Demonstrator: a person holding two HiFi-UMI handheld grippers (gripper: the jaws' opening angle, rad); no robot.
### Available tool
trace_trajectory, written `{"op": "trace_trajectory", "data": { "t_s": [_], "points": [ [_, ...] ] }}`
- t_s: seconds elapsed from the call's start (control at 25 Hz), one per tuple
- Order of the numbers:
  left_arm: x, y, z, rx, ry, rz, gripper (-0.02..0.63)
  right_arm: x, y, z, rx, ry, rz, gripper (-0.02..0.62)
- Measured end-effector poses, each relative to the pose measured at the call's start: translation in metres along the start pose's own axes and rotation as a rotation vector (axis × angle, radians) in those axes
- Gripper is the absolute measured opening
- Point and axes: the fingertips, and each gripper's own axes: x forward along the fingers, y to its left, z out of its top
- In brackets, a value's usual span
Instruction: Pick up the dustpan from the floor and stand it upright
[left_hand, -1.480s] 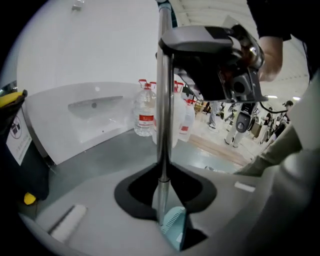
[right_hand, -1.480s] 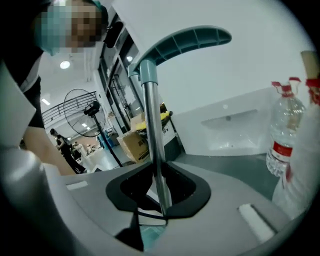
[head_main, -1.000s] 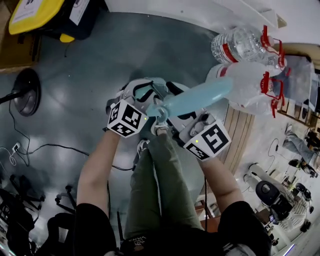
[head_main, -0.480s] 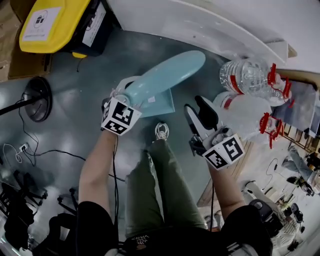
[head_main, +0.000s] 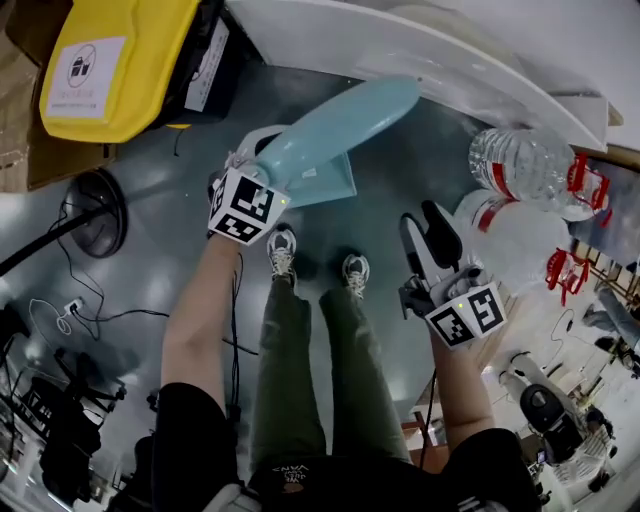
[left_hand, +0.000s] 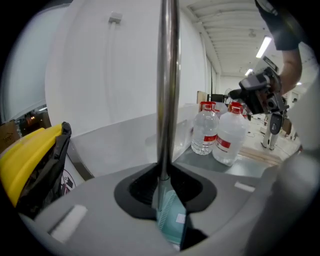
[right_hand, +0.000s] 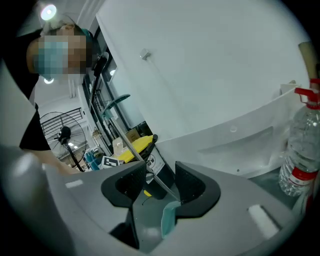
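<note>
The light blue dustpan hangs nearly upright. Its broad handle (head_main: 340, 125) rises toward the head camera and its pan (head_main: 325, 185) sits low over the grey floor; I cannot tell whether it touches. My left gripper (head_main: 255, 180) is shut on the dustpan's metal pole (left_hand: 167, 90), and the teal pan (left_hand: 170, 220) shows below the jaws. My right gripper (head_main: 428, 240) stands apart at the right, open and empty. In the right gripper view the jaws of my right gripper (right_hand: 160, 187) frame the distant pole and a corner of the pan (right_hand: 169, 220).
A black bin with a yellow lid (head_main: 110, 60) stands at the back left by a white curved wall base (head_main: 400, 50). Large water bottles (head_main: 530, 165) crowd the right. A fan base (head_main: 95, 200) and cables lie at the left. The person's shoes (head_main: 282, 250) are below the pan.
The left gripper has carried the dustpan away from the person's legs toward the wall and turned it upright. The right gripper has drawn off to the right, clear of the handle.
</note>
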Motion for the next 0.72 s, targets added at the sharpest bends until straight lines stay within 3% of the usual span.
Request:
{"op": "trace_trajectory", "data": {
  "t_s": [0.36, 0.72],
  "points": [
    [0.045, 0.058, -0.019, 0.045, -0.009, -0.063, 0.13, 0.037, -0.011, -0.04, 0.091, -0.009, -0.14, 0.161],
    [0.092, 0.099, -0.025, 0.095, -0.062, -0.06, 0.13, 0.052, -0.038, -0.073, 0.133, -0.006, -0.224, 0.161]
  ]
}}
